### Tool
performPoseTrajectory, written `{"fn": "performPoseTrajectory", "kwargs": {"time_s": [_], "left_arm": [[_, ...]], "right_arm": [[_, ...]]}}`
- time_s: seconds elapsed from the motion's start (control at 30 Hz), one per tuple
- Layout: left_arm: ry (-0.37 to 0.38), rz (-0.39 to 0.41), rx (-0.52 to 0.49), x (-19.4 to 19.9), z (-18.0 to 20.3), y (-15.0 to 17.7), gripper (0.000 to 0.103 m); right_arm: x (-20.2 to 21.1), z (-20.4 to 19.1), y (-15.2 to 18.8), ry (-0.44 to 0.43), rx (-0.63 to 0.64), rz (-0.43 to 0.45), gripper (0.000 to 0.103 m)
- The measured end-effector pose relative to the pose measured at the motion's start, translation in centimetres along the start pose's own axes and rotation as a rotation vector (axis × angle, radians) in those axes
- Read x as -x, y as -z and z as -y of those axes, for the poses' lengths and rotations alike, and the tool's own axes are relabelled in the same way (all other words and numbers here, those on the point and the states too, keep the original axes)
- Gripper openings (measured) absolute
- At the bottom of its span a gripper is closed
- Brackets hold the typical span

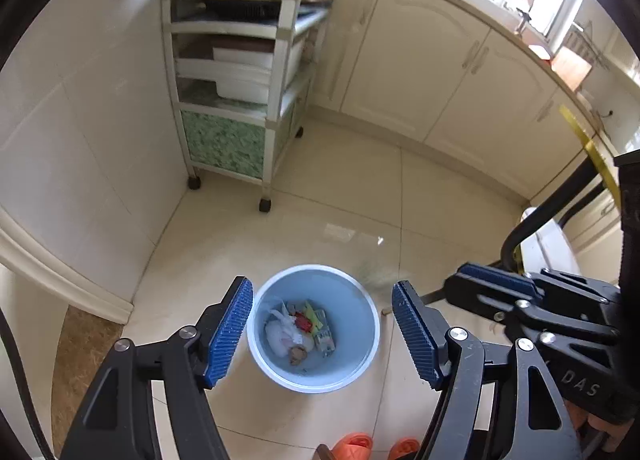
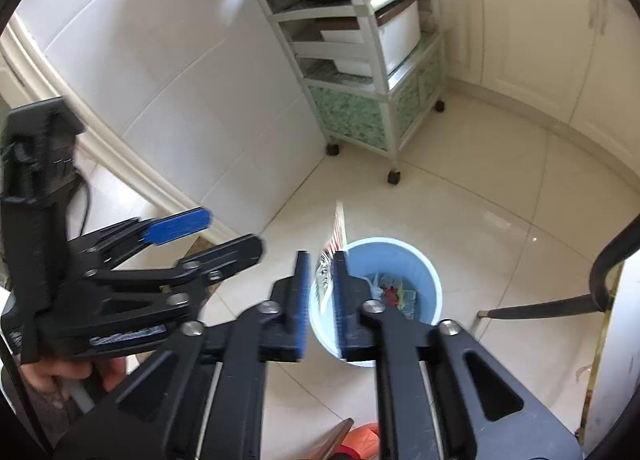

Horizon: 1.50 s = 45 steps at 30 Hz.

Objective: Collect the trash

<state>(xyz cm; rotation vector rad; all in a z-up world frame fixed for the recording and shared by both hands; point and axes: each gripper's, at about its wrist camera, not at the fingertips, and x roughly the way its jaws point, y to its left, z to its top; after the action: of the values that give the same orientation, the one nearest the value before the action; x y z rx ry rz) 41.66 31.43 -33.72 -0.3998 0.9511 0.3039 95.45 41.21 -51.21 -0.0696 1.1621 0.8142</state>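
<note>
Below the left gripper (image 1: 322,334), framed between its two spread fingers, sits one round pale-blue plastic trash bin (image 1: 360,340) on glossy cream floor tiles. The jaws stand wide apart and hold nothing. Each finger is matte black plastic with silver screw heads and ends in a ridged blue rubber pad (image 1: 231,330).

Inside the bin lies a small heap of trash (image 1: 300,330): a crumpled white bag or tissue, a red wrapper, a yellow scrap, a greenish printed carton and a brown lump.

The right gripper (image 2: 322,300) has its two fingers drawn close together, pinching one thin flat printed wrapper (image 2: 332,244) edge-on between the blue pads. The wrapper stands upright, rising past the fingertips, with red and dark print on a pale ground; the details are blurred. It hangs just above the near rim of the bin (image 2: 434,284), which lies just ahead of the right fingertips.

In the left wrist view the right gripper (image 1: 496,288) appears to the right, near the bin. In the right wrist view the left gripper (image 2: 204,232) appears to the left, jaws apart, with a bare hand (image 2: 80,374) around its handle.

Beyond the bin, ahead of both grippers, stands one white-framed wheeled cart (image 1: 236,75) with three open shelves and a mottled green panel at the bottom, holding white boxes and dark trays. Cream cabinet doors (image 1: 432,63) with arched panels curve away further ahead to the right. Two orange slippers (image 1: 356,446) show at the near edge, under the left gripper.
</note>
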Motion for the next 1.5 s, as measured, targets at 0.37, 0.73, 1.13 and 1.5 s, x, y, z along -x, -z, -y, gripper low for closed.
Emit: {"fn": "performPoseTrajectory", "kwargs": {"time_s": [0.37, 0.73, 1.13, 1.5], "left_arm": [[0.044, 0.195, -0.093, 9.8, 6.7, 0.9, 0.076], [0.198, 0.340, -0.368, 15.0, 23.9, 1.0, 0.092], [0.259, 0.245, -0.606, 8.3, 39.8, -2.8, 0.095], [0.271, 0.143, -0.683, -0.4, 47.2, -8.2, 0.095]], "right_arm": [[10.6, -1.3, -0.7, 0.163, -0.007, 0.178, 0.056], [30.5, 6.8, 3.3, 0.418, -0.128, 0.430, 0.076], [35.4, 26.2, 6.2, 0.596, -0.392, 0.314, 0.077], [33.5, 30.9, 6.1, 0.496, -0.368, 0.287, 0.044]]}}
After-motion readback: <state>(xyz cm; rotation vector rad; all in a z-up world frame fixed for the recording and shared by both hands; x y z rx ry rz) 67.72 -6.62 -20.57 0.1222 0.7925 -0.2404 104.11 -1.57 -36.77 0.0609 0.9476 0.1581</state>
